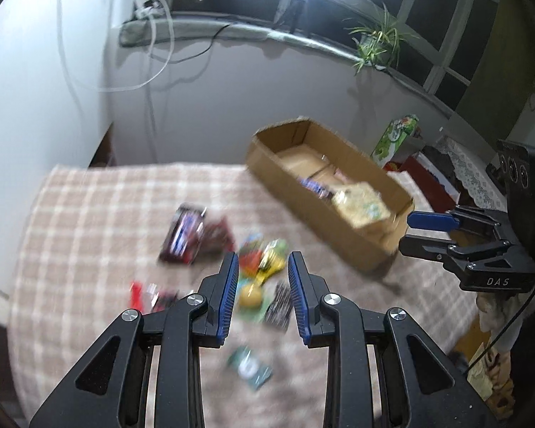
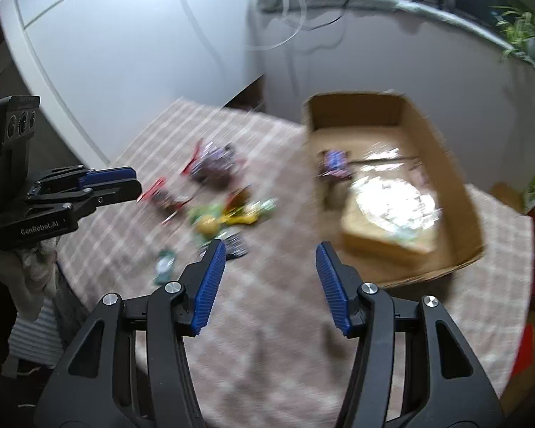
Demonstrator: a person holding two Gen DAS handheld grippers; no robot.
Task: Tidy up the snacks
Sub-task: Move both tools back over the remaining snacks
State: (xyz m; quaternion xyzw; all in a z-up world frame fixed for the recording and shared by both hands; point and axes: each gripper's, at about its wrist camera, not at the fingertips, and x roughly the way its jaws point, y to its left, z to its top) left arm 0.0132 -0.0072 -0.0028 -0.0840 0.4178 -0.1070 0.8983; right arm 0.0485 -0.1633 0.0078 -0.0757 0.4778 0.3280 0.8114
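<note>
Two grippers are in your hands, and neither holds anything. Your left gripper has its blue-padded fingers apart, hovering above the loose snacks in the middle of the checked tablecloth. Your right gripper is spread wider, with only bare cloth between its fingers, near the front left corner of the cardboard box.

Both views are blurred, so the snack labels cannot be read. Between the left fingers you see a yellow round snack, with a bright green and yellow packet just beyond it. A dark striped packet lies just right of the yellow one. Farther left sits a dark red packet, and a small red wrapper lies to the near left. A green packet rests alone, nearest to you.

The cardboard box stands open on the right side of the cloth, apart from the loose pile. Inside it are a blue packet toward the far left and a large shiny pale bag at the near end.

A potted plant sits on the far window sill.
</note>
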